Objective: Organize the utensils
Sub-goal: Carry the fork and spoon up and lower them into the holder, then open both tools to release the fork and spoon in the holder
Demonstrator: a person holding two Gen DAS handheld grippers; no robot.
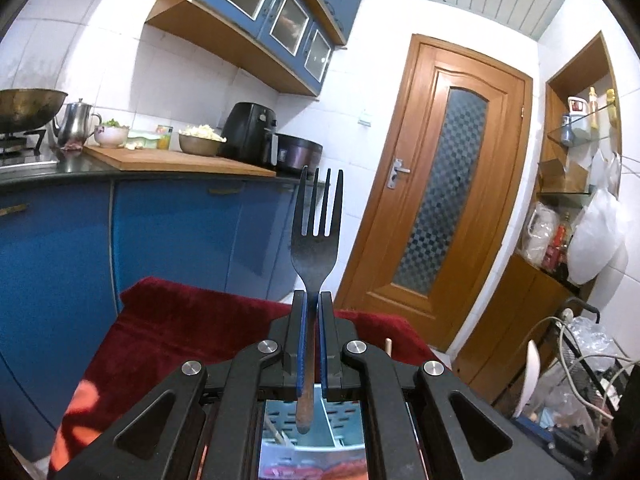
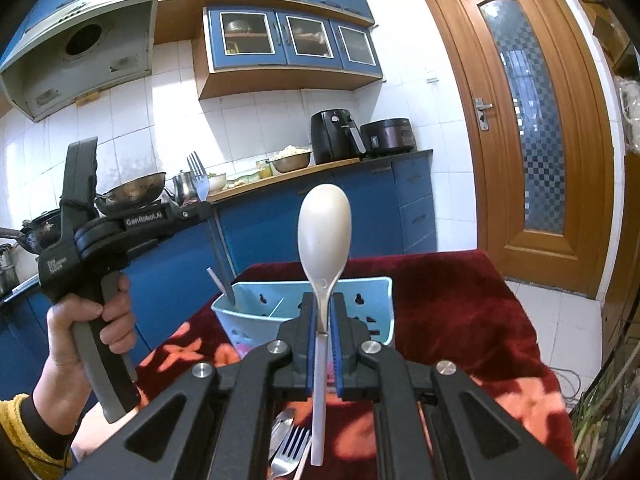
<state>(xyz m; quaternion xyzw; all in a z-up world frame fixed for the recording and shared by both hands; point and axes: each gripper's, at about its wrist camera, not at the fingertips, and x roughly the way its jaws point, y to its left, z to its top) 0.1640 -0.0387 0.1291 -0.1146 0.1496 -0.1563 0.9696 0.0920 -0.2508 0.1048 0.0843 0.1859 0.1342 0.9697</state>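
Note:
My left gripper (image 1: 313, 300) is shut on a dark fork (image 1: 316, 220) with a wooden handle, held upright, tines up, above the light blue utensil basket (image 1: 344, 420) seen below it. In the right wrist view the left gripper (image 2: 200, 204) shows with the fork (image 2: 198, 176) in it, held high left of the basket (image 2: 376, 300). My right gripper (image 2: 324, 300) is shut on a white spoon (image 2: 325, 232), bowl up, in front of the basket. The basket holds a few utensils (image 2: 224, 284).
The basket stands on a table with a red flowered cloth (image 2: 460, 312). A metal fork and spoon (image 2: 290, 448) lie on the cloth under my right gripper. Blue kitchen cabinets (image 2: 280, 216) and a worktop lie behind; a wooden door (image 2: 520, 120) is at right.

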